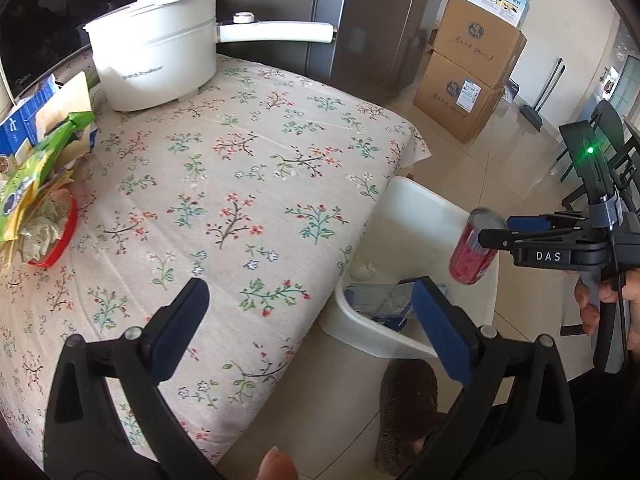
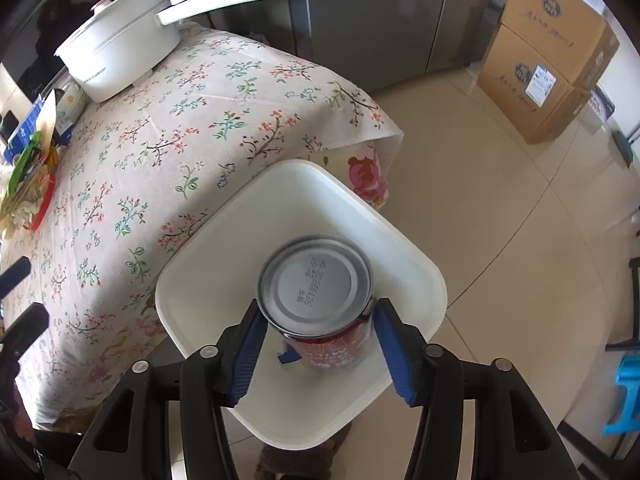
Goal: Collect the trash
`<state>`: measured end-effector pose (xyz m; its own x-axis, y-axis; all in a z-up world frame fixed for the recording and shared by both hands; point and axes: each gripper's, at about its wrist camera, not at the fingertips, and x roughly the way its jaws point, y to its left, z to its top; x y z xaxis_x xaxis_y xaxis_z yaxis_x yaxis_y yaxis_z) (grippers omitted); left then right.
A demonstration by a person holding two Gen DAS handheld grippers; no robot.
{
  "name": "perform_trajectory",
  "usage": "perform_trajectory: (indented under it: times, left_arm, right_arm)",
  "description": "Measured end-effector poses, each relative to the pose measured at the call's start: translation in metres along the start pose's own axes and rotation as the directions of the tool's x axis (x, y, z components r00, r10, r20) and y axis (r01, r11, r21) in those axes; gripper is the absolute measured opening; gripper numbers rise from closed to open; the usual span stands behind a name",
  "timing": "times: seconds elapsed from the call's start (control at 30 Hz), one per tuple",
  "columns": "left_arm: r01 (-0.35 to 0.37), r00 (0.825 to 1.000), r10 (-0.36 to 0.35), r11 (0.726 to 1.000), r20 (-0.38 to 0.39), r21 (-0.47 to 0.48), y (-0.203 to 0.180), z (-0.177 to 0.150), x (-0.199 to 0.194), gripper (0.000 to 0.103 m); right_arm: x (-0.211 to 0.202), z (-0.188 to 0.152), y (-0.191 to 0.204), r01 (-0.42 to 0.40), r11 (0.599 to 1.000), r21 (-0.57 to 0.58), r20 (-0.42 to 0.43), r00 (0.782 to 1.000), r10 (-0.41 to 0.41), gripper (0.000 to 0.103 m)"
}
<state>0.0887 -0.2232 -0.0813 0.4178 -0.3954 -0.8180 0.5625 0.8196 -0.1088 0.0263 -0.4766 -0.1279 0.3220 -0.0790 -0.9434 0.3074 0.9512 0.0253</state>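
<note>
The right gripper [image 2: 318, 344] hangs over the white bin [image 2: 416, 280], its fingers seemingly parted from the blurred red can [image 2: 320, 300]. The left gripper [image 1: 310, 312] gapes empty.

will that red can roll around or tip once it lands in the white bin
Probably. The red can is a smooth round cylinder, so on its side it would roll. It hangs tilted between the right gripper fingers above the white bin, so it likely tips over.

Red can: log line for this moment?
left gripper open, empty | right gripper open above white bin | red can blurred between jaws, seemingly released
</note>
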Motion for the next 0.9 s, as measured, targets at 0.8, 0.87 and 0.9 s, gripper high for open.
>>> perform_trajectory:
  times: [0.8, 0.87, 0.9]
  left_arm:
    - [-0.245, 0.964, 0.257, 0.957, 0.063, -0.158, 0.129, -0.022, -0.067, 0.102]
    - [-0.277, 0.954, 0.290, 0.947, 0.068, -0.163, 0.139, -0.021, -0.067, 0.102]
    - [-0.292, 0.949, 0.306, 0.943, 0.072, -0.162, 0.144, -0.021, -0.066, 0.102]
  right_arm:
    - [-0.038, 0.035, 0.112, -0.103, 0.992, -0.072, 0.126, 0.986, 0.112, 0.079]
    - [-0.041, 0.036, 0.122, -0.116, 0.990, -0.080, 0.134, 0.983, 0.126, 0.080]
    - [-0.042, 0.037, 0.127, -0.120, 0.989, -0.082, 0.137, 0.982, 0.131, 0.080]
